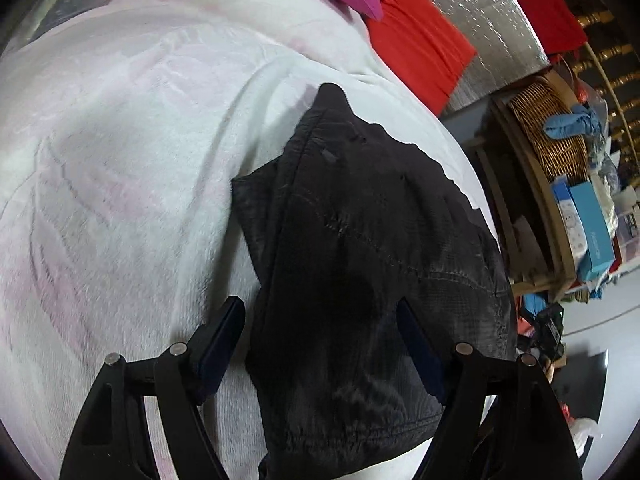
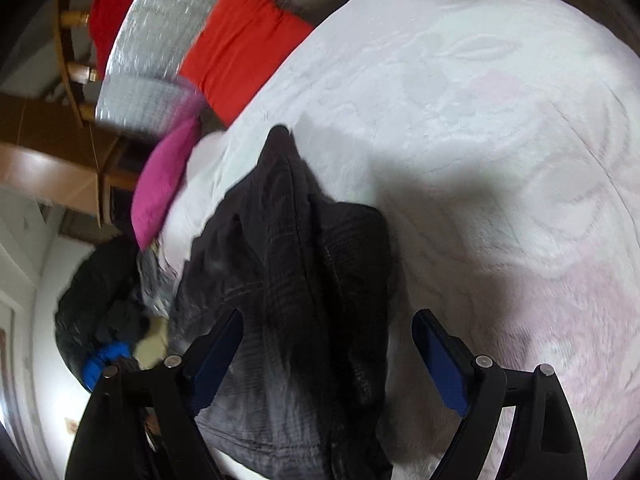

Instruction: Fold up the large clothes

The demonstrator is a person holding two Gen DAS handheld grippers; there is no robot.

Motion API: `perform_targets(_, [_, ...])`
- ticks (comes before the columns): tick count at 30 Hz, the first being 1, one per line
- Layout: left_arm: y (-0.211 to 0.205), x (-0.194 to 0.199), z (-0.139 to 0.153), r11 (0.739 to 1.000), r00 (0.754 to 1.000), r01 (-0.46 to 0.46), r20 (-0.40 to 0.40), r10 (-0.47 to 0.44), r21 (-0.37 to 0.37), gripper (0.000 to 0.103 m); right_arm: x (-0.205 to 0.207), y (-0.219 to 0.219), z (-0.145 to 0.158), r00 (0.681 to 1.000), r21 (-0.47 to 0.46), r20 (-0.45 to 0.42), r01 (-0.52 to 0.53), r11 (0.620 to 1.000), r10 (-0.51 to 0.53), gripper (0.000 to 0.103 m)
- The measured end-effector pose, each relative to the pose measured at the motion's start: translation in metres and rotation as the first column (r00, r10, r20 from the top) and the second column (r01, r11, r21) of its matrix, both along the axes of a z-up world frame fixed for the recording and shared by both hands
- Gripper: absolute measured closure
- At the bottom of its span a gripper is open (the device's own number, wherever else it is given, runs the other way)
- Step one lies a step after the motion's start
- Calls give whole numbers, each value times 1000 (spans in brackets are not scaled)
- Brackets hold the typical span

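Black trousers [image 1: 360,264]: they lie in a crumpled heap on the bed, close to one of its edges. A stitched seam runs across the dark cloth.
Bed cover [image 1: 120,160]: white and fluffy, with a faint pink pattern. It covers the whole bed under the trousers.
Left gripper [image 1: 320,328]: its two fingers stand wide apart, let go. The trousers lie between them, but the pads do not press on the cloth.
Right gripper [image 2: 328,340]: its two fingers also stand wide apart, let go. One blue pad is next to the trousers and the other is over the bare bed cover. It holds nothing.
Pink cushion [image 2: 164,184]: it sits at the far edge of the bed, past the tip of the trousers.
Red cloth [image 1: 420,36]: it lies folded past the far edge of the bed, next to a shiny silver sheet [image 1: 492,20].
Basket [image 1: 548,124]: woven and brown, off the bed on a wooden shelf, with blue boxes [image 1: 592,220] just beside it.
Dark pile [image 2: 100,300]: more clothes lie on the floor beyond the edge of the bed, with a bit of blue in them.
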State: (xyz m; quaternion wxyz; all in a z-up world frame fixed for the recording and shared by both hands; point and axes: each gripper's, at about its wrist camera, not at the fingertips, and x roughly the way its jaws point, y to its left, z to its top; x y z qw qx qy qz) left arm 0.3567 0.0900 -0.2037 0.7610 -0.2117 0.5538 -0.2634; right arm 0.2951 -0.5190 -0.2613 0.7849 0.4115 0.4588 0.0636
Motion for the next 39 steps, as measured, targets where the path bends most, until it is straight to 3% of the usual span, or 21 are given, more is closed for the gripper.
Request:
perform_targets(6, [-15,6,-10,993,994,104,-28,-106,-62,24,17,8,-17,995,-26,-39,-87,996,86,14])
perform_targets(15, [-45,14,-15,979,985,165,-25,-170,-121,17,37,24,-25,980,72,45,-198,978,195,12])
perform_targets(19, [-60,13,-11,973,981,190,-4,-192,-130,14,48,42,-24,963,179,105,-265,947,250,9])
perform_targets(22, [-69,12,-8,970,981,194,11,-195,-143,13,58,68,-20,948,174,129,-311,934,292,9])
perform_targets(25, [-76,12,-4,970,980,199,26,-198,-139,13,64,81,-22,948,210,134,-313,926,290,9])
perform_targets(30, [-85,11,-1,971,979,199,63,-192,-132,15,63,90,-20,960,151,111,-271,951,256,11])
perform_targets(33, [-86,9,2,975,981,184,81,-175,-127,22,61,96,-16,964,94,106,-253,963,243,19])
perform_targets(35, [-85,9,4,978,983,168,91,-158,-125,42,61,98,-13,965,69,109,-245,967,237,26])
perform_targets(39, [-88,8,11,981,985,150,108,-138,-120,60,60,103,-4,960,47,133,-256,965,248,31])
